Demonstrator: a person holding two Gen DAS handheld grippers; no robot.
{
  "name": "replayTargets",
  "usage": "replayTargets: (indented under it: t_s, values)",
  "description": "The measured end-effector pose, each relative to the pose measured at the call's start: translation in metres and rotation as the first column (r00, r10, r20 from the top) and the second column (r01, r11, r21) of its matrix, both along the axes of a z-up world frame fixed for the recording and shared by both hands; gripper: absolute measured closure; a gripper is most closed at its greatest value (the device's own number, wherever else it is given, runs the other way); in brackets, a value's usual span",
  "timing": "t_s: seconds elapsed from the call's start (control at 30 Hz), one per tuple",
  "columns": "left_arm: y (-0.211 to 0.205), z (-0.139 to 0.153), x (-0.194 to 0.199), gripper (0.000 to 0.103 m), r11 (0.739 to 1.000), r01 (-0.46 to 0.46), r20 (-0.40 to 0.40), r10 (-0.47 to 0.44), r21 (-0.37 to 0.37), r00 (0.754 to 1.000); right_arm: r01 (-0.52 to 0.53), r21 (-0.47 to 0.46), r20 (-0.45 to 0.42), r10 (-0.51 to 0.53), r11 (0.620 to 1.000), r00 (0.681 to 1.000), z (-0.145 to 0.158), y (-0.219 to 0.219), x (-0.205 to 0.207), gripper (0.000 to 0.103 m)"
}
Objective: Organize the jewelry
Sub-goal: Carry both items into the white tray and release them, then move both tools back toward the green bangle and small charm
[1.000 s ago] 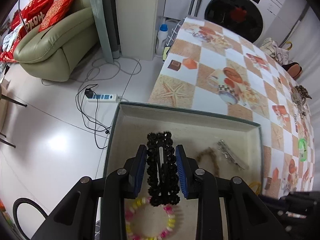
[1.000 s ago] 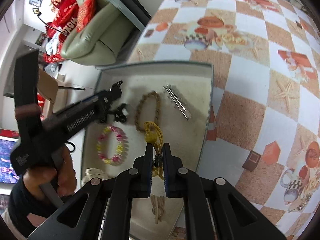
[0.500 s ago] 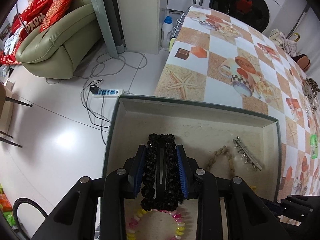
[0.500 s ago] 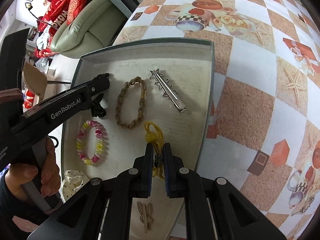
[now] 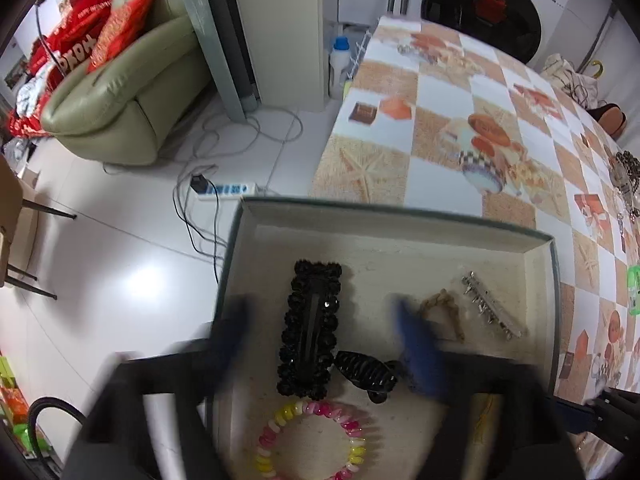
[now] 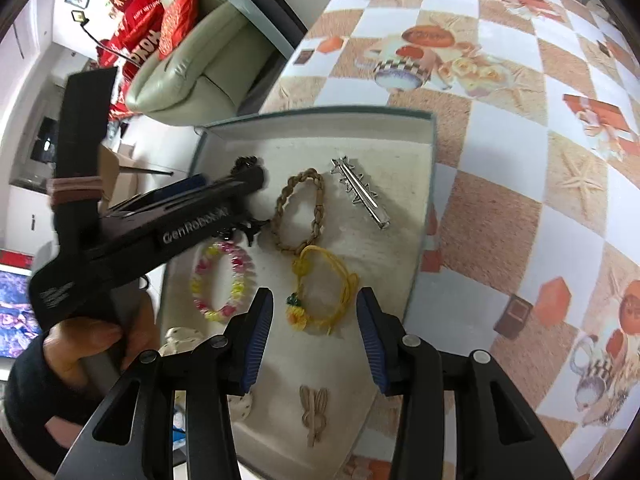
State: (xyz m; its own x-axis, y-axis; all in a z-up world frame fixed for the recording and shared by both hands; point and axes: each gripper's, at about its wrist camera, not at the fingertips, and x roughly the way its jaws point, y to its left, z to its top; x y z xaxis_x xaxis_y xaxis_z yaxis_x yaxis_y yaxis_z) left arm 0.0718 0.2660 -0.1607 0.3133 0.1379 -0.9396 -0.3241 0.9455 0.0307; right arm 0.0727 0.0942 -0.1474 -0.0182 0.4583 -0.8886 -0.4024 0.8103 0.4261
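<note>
A shallow tray [image 5: 400, 216] [image 6: 424, 208] with a cream lining sits at the table's corner. My left gripper [image 5: 320, 332] is open, blurred, with its fingers either side of a black beaded hair clip [image 5: 310, 332] that lies on the lining. My right gripper [image 6: 316, 328] is open over a yellow cord bracelet [image 6: 320, 296] lying in the tray. Also in the tray are a brown braided bracelet [image 6: 298, 210], a silver spiked clip [image 6: 360, 194], a pink and yellow bead bracelet [image 6: 222, 284], a black claw clip [image 5: 366, 374] and a tan bow clip [image 6: 314, 410].
The tablecloth [image 6: 500, 140] is checked orange and white. More jewelry [image 5: 624, 176] lies at the table's far right edge. A sofa [image 5: 116, 92], a power strip [image 5: 224, 190] with cables and a washing machine [image 5: 480, 12] stand beyond the table.
Both grippers have opened. The black beaded clip has left the left gripper and the yellow cord bracelet has left the right gripper; both now lie in the tray.
</note>
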Motion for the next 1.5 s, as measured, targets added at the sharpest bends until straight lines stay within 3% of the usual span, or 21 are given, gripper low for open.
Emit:
replayTargets:
  t_s: [0.23,0.27,0.33,0.53,0.57,0.77,1.03,1.17,1.37,1.5]
  values:
    - [-0.011,0.008,0.003,0.013,1.0,0.025,-0.008,-0.025,0.003,1.0,0.056,0.008,0.013,-0.057,0.998,0.998,0.019,-0.036,-0.004,0.049]
    - [-0.014,0.009,0.003,0.013,1.0,0.028,-0.01,-0.028,0.004,1.0,0.074,0.008,0.012,-0.074,0.997,0.997,0.021,-0.045,-0.003,0.046]
    - [-0.018,0.01,0.004,0.0,0.999,0.033,-0.018,-0.033,0.011,0.999,0.099,0.009,0.009,-0.099,0.995,0.995,0.022,-0.057,-0.002,0.041]
    - [-0.035,0.016,0.003,0.0,0.999,0.042,-0.031,-0.041,0.033,0.999,0.183,0.013,0.002,-0.183,0.983,0.983,0.03,-0.1,0.0,0.03]
    - [-0.04,0.019,0.003,0.0,0.998,0.05,-0.029,-0.049,0.036,0.998,0.193,0.012,0.001,-0.193,0.981,0.981,0.031,-0.106,0.001,0.021]
    - [-0.074,0.037,-0.006,0.0,0.993,0.11,-0.017,-0.11,0.038,0.994,0.28,-0.006,-0.002,-0.28,0.96,0.96,0.033,-0.157,0.002,0.02]
    - [-0.139,0.054,-0.017,0.0,0.979,0.205,-0.012,-0.205,0.014,0.979,0.413,-0.083,-0.004,-0.415,0.907,0.91,0.023,-0.233,-0.001,0.02]
    - [-0.172,0.058,-0.017,0.0,0.971,0.237,0.0,-0.237,-0.027,0.971,0.514,-0.145,-0.014,-0.521,0.845,0.853,0.014,-0.285,0.0,0.02]
    - [-0.225,0.041,-0.015,0.0,0.943,0.319,-0.035,-0.323,-0.09,0.946,0.6,-0.191,0.007,-0.611,0.776,0.792,0.009,-0.337,0.002,0.02]
    - [-0.259,0.032,-0.019,0.0,0.921,0.369,-0.051,-0.377,-0.122,0.925,0.614,-0.197,0.029,-0.621,0.764,0.783,0.009,-0.355,0.008,0.02]
